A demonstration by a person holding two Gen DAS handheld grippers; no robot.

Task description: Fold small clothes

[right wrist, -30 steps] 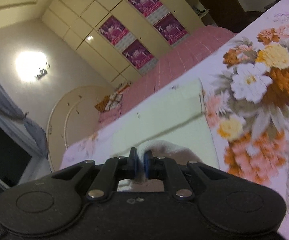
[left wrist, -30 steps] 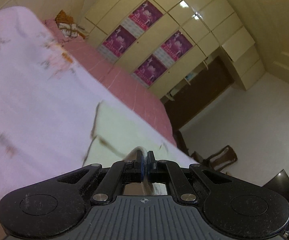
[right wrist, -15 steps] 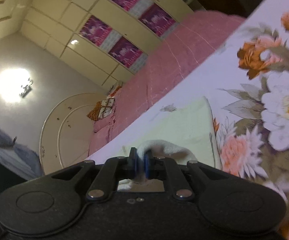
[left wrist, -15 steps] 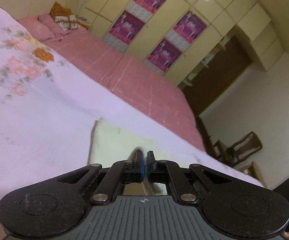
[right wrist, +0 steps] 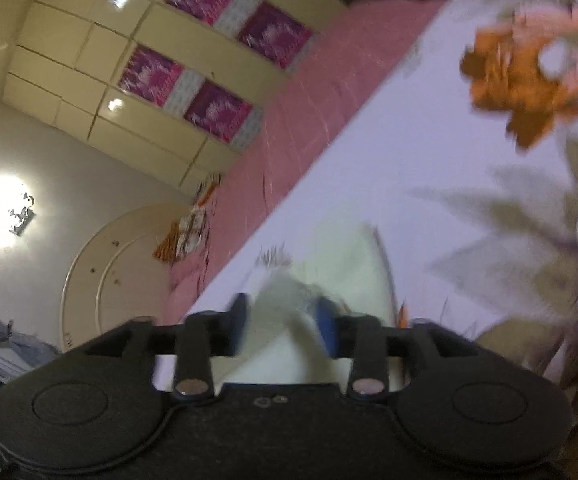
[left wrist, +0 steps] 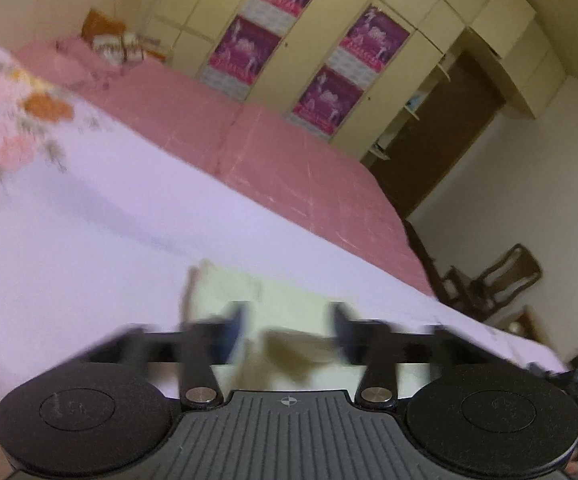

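The pale yellow garment [left wrist: 225, 292] lay on the floral bedsheet [left wrist: 89, 232], just short of the pink bed cover [left wrist: 289, 160]. The left gripper [left wrist: 289, 326] and right gripper [right wrist: 283, 322] were both opening, jaws spread, a fold of cloth loose between each pair, apparently to drop the folded edge.

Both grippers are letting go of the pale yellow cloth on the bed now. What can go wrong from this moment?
1. The cloth bunches between the opening jaws of the right gripper; it may cling to a pad and drag as the gripper leaves.
2. At the left gripper, also opening, the released edge looks raised, so the fold could spring open.
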